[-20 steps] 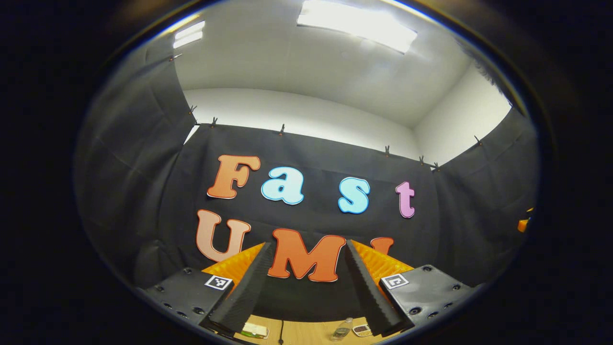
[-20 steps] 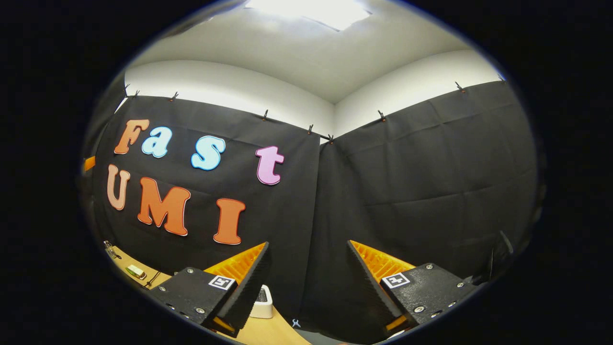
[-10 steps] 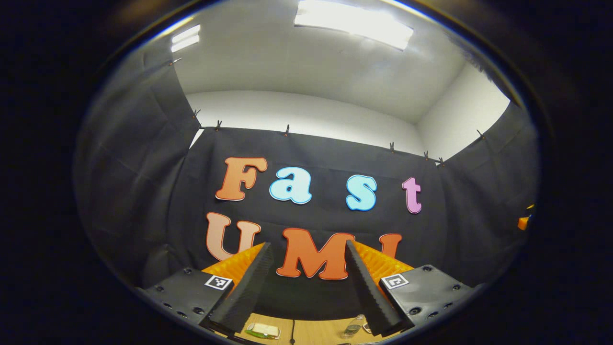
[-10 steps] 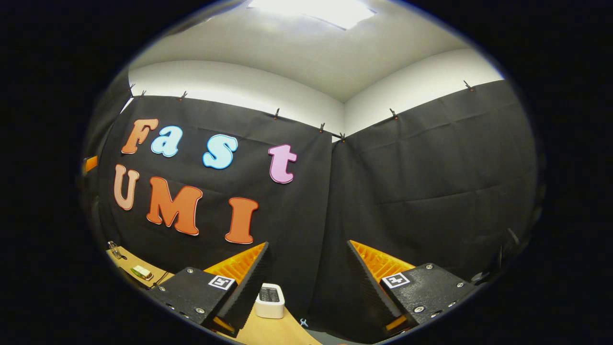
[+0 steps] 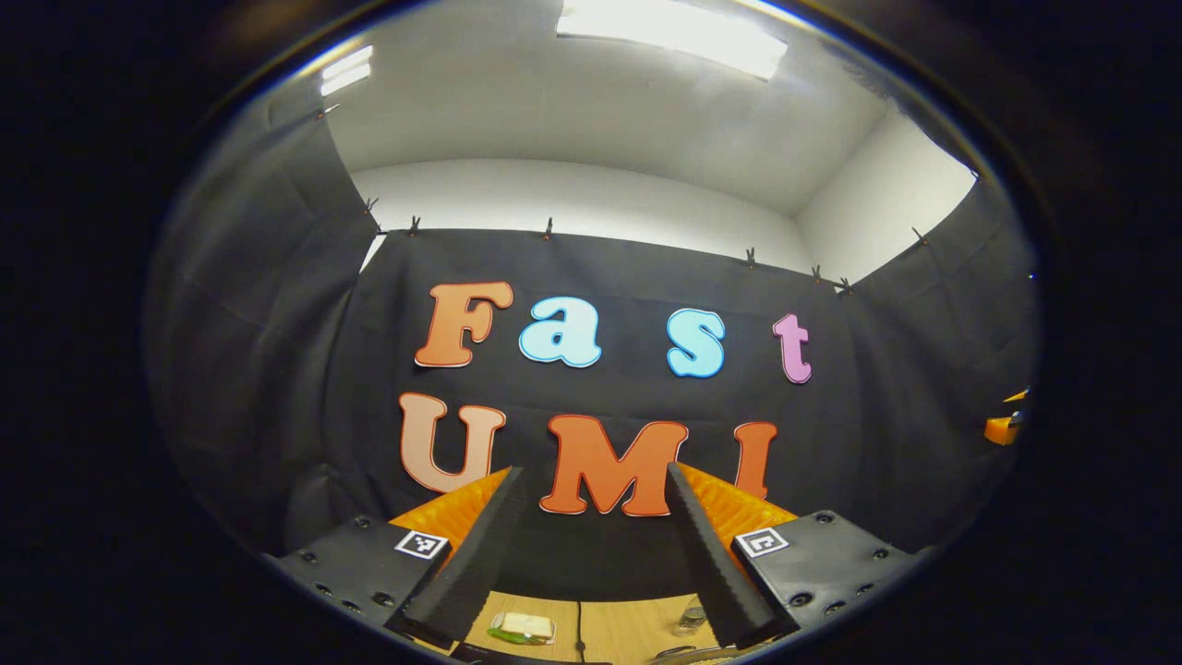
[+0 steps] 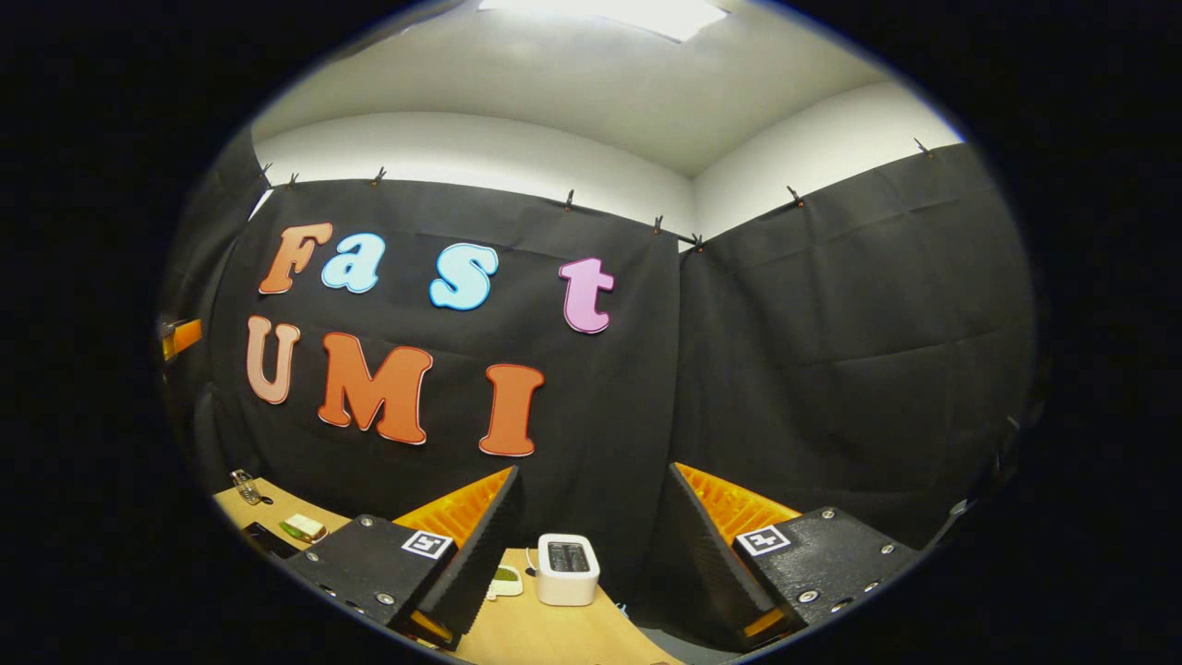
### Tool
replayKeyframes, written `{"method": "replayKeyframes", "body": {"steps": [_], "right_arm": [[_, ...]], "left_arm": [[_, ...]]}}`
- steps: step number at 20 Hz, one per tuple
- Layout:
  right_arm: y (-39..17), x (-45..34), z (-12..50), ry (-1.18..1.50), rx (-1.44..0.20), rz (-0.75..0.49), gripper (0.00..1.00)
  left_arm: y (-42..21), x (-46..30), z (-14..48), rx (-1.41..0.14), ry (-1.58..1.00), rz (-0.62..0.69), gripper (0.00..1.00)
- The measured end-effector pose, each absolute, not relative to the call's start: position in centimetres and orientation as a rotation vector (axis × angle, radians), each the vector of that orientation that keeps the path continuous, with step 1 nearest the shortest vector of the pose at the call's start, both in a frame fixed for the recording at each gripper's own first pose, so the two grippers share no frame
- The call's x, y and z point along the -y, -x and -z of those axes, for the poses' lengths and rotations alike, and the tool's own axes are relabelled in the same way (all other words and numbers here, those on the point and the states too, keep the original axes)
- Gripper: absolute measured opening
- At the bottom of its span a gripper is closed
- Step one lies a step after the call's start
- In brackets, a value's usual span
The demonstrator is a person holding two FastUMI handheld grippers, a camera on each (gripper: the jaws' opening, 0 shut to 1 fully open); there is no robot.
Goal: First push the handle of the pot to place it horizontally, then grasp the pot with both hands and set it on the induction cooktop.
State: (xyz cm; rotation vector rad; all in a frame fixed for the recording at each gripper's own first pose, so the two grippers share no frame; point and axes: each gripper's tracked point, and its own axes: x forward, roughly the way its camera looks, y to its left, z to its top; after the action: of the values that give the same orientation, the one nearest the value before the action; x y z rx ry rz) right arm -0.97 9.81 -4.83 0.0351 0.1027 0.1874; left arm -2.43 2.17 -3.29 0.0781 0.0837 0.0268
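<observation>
- Pointing up at the booth's back wall, the left gripper [image 5: 591, 545] has its fingers spread apart with nothing between them; the right gripper [image 6: 591, 545] is spread and empty as well.
- Over the last second both cameras have tipped downward, so more of the wooden table [image 6: 545, 637] comes into sight below the fingers. Judged from that, the hands are only starting to lower toward the work, and the handle push has not begun.
- Neither the pot nor the induction cooktop can be made out, so their place cannot be told.
- Just beyond the right gripper's fingers, a white toaster [image 6: 568, 569] stands on the table against the cloth.
- Left of the toaster lie a small green-and-white item [image 6: 303, 527] and a clear bottle [image 6: 245, 484], well apart from it.
- Nothing stands between the fingers and the table so far.
</observation>
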Motion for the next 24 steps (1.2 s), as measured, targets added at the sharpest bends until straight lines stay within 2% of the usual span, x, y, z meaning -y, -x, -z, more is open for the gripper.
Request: {"method": "replayKeyframes", "body": {"steps": [6, 9, 13, 17, 19, 24], "right_arm": [[3.2, -15.1, 10.5, -0.036, -0.257, -0.287, 0.96], [5.4, -18.9, 14.0, -0.048, -0.374, -0.388, 0.95], [9.9, -24.2, 18.5, -0.072, -0.540, -0.549, 0.87], [15.6, -30.1, 22.8, -0.088, -0.733, -0.738, 0.71], [18.4, -31.6, 25.3, -0.049, -0.804, -0.797, 0.53], [23.6, -34.0, 30.2, 0.061, -0.985, -0.893, 0.25]], "left_arm": [[2.8, -3.6, 5.0, -0.123, -0.086, -0.025, 0.97], [3.0, -4.2, 6.1, -0.148, -0.073, -0.028, 0.97], [3.3, -5.6, 7.3, -0.178, -0.072, -0.041, 0.98], [3.7, -7.3, 8.7, -0.210, -0.063, -0.064, 0.97], [4.0, -8.6, 9.4, -0.230, -0.063, -0.080, 0.98], [4.8, -12.0, 11.0, -0.278, -0.065, -0.146, 0.98]]}}
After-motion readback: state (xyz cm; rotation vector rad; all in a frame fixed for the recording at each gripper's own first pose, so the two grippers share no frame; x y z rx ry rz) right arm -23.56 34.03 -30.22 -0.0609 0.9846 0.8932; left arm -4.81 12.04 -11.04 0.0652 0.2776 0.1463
